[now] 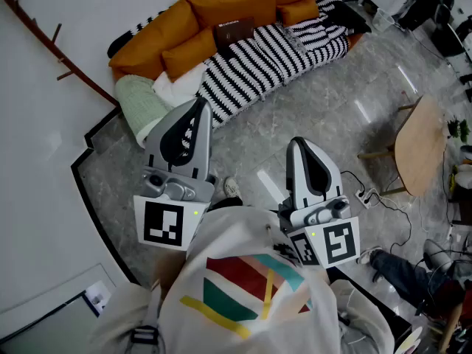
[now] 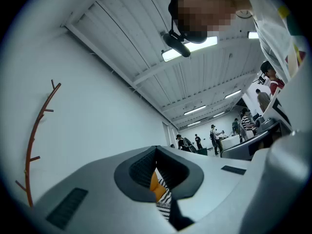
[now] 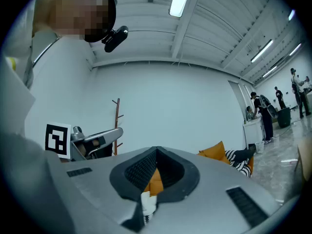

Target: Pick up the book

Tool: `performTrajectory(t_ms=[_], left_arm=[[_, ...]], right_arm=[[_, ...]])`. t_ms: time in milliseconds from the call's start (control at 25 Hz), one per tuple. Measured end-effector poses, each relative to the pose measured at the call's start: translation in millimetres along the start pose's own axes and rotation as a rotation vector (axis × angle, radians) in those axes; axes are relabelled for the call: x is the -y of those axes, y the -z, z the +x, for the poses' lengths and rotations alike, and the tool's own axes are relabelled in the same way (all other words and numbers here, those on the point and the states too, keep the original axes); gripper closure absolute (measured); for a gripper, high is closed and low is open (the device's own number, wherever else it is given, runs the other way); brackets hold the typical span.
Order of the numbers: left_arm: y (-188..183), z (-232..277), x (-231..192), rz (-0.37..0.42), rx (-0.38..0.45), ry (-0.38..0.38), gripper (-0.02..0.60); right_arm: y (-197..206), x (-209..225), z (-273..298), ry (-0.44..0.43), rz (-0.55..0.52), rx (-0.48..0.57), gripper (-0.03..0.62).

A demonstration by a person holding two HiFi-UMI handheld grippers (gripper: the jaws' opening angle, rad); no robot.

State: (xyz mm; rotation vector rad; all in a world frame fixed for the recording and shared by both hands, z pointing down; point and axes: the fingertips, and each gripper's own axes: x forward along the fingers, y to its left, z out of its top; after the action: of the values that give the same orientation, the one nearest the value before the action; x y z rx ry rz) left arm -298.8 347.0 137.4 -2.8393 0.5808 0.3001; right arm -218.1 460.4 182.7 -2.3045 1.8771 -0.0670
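Note:
The book [image 1: 234, 30], dark brown and flat, lies on the sofa seat among orange cushions [image 1: 193, 22] and a black-and-white striped blanket [image 1: 274, 56]. Both grippers are held in front of my chest, well short of the sofa, pointing toward it. My left gripper [image 1: 200, 105] is shut with nothing in it; in the left gripper view [image 2: 156, 148] its jaws meet at the tip, and a sliver of orange cushion and striped blanket shows through the gap. The right gripper [image 1: 297, 141] is shut and empty too, its jaws also meeting in the right gripper view [image 3: 156, 150].
A pale green pillow [image 1: 140, 100] and a white one lie at the sofa's near left end. A round wooden table [image 1: 419, 144] stands to the right, with cables and a power strip [image 1: 365, 195] on the grey floor. A brown branch rack [image 1: 55, 43] leans on the white wall. Several people stand far off.

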Motion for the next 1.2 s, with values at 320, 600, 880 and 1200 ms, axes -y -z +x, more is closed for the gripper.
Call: performTrajectory(t_ms=[320, 600, 880, 1200], left_arm=[[2, 13, 16, 0.018, -0.006, 0.04, 0.584], [7, 25, 19, 0.006, -0.01, 0.057, 0.584], [18, 37, 6, -0.006, -0.025, 0.059, 0.584], [42, 65, -31, -0.006, -0.043, 0.03, 0.584]], right_arm=[[-2, 13, -5, 0.03, -0.004, 0.002, 0.582], [-2, 23, -4, 0.04, 0.03, 0.011, 0.582], [5, 34, 12, 0.079, 0.045, -0.007, 0.582], [11, 49, 61, 0.062, 0.065, -0.027, 0.582]])
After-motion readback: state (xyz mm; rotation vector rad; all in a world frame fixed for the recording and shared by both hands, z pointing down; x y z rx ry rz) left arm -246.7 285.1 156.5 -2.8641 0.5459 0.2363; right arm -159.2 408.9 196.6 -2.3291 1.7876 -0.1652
